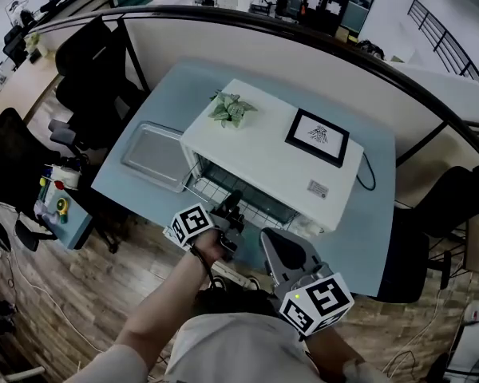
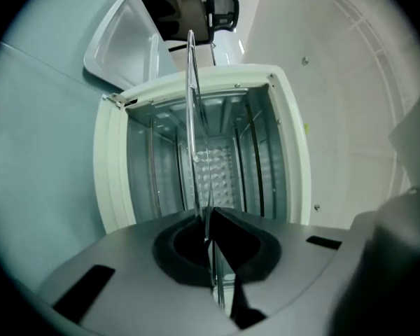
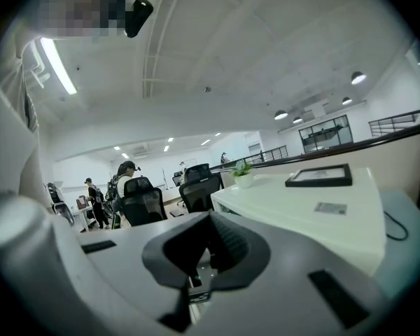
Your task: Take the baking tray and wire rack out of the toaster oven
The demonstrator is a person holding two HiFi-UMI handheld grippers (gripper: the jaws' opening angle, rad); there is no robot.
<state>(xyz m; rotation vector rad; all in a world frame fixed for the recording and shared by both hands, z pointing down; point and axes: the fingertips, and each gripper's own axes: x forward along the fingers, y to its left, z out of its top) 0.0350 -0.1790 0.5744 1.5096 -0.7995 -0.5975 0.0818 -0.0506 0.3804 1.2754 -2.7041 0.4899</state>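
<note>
The white toaster oven (image 1: 279, 154) stands on a light blue table (image 1: 367, 238), its front open toward me. The wire rack (image 1: 263, 208) sticks partly out of the opening. My left gripper (image 1: 231, 206) is shut on the rack's front edge. In the left gripper view the rack (image 2: 191, 110) runs edge-on from the jaws (image 2: 210, 238) into the oven cavity (image 2: 220, 166). The metal baking tray (image 1: 154, 156) lies flat on the table left of the oven, also seen in the left gripper view (image 2: 122, 40). My right gripper (image 1: 271, 242) hovers before the oven's right front, shut and empty (image 3: 194, 280).
On the oven top sit a small potted plant (image 1: 231, 108) and a black picture frame (image 1: 318, 136). A black cable (image 1: 369, 174) runs off the oven's right side. Black office chairs (image 1: 92, 62) stand left of the table, and a curved partition (image 1: 303, 54) backs it.
</note>
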